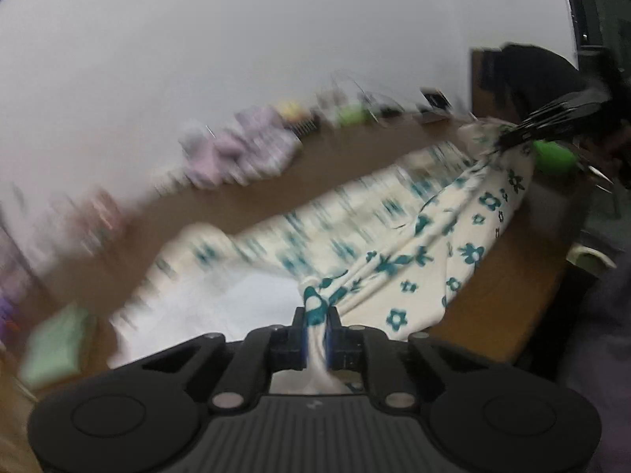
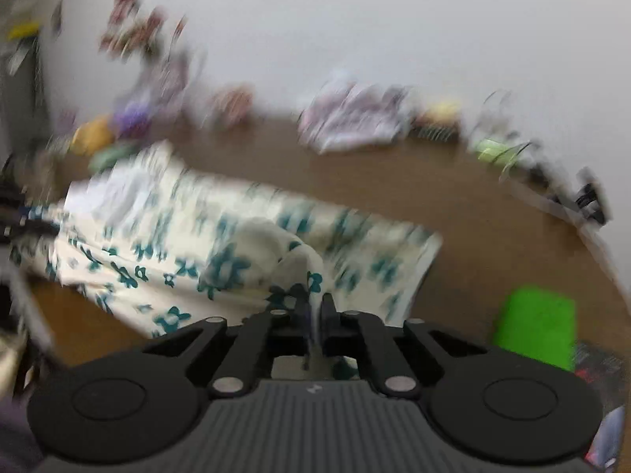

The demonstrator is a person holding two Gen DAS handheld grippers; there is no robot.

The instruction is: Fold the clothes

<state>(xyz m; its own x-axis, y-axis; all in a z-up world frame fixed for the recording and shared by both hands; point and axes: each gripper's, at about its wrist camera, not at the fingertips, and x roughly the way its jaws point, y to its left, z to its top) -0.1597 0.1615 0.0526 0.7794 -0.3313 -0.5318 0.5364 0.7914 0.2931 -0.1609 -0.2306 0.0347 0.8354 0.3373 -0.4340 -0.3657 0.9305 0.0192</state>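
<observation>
A cream garment with teal flowers [image 1: 398,232] lies stretched across the brown table [image 1: 347,157], partly lifted. My left gripper [image 1: 316,315] is shut on one bunched corner of it. In the left wrist view my right gripper [image 1: 508,138] shows at the far right, gripping the other end. In the right wrist view my right gripper [image 2: 314,307] is shut on a fold of the same garment [image 2: 221,236], which spreads to the left over the table [image 2: 434,197]. Both views are motion-blurred.
A pile of lilac and white clothes [image 1: 240,149] [image 2: 355,122] lies by the white wall. Small clutter lines the table's back edge. A bright green object [image 2: 536,327] sits at the right, a pale green one [image 1: 55,347] at the left.
</observation>
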